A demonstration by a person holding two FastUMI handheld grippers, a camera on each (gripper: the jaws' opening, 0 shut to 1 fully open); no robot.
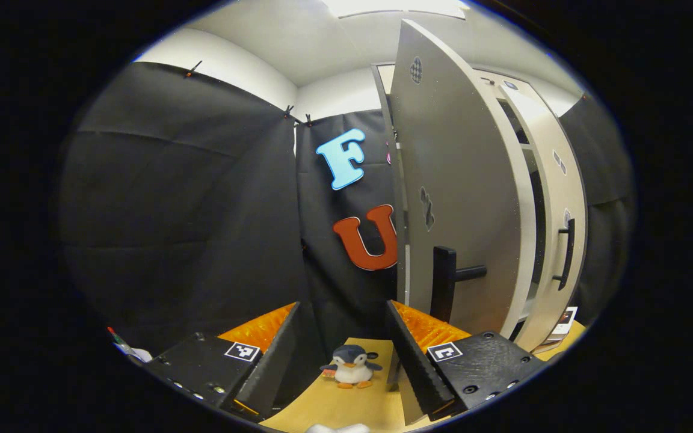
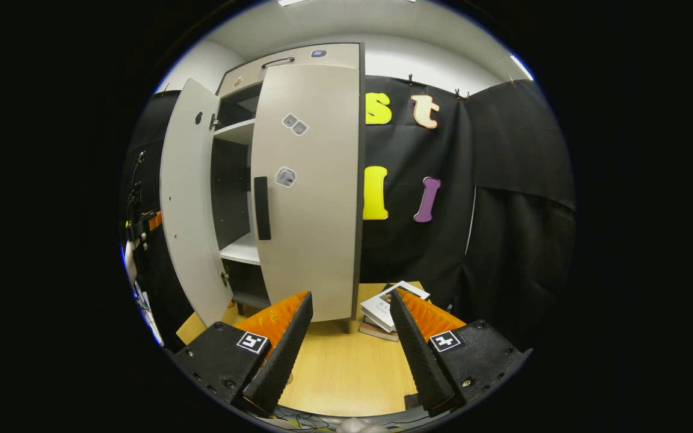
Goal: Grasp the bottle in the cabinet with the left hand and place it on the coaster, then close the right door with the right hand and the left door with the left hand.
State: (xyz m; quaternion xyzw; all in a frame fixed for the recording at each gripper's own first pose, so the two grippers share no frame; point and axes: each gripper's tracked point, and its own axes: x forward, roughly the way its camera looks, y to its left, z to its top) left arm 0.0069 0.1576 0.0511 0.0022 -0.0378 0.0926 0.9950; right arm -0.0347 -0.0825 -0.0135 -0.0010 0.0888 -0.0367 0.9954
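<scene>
left gripper (image 1: 346,355): fingers spread wide, nothing between them. It's looking past the outer face of the left door, with a little plush penguin (image 1: 351,367) sitting on the table (image 1: 346,403) right in the gap.

right gripper (image 2: 346,343): also wide open and empty, hovering over the table (image 2: 340,367), aimed at the cabinet front.

left door (image 1: 461,198): swung well open, seen nearly edge-on from the left gripper view. Its black bar handle (image 1: 446,291) sticks out just beside the left gripper's right finger. In the right gripper view it's the panel (image 2: 187,204) hanging out to the left.

right door (image 2: 310,192): looks nearly or fully shut to me, vertical black handle (image 2: 261,207) on its left edge.

cabinet (image 2: 235,198): shelves show through the open gap, no bottle that I can make out there.

bottle / coaster: can't spot either one in these shots, so no idea where they sit or how the bottle would handle.

handling guess: the doors are stiff flat panels on hinges, probably light. I'd push flat on the left door's outer face near the handle side, or hook the handle bar, and ease it so it doesn't slam.

other stuff: stack of books (image 2: 385,313) on the table beside the cabinet's right foot.
</scene>
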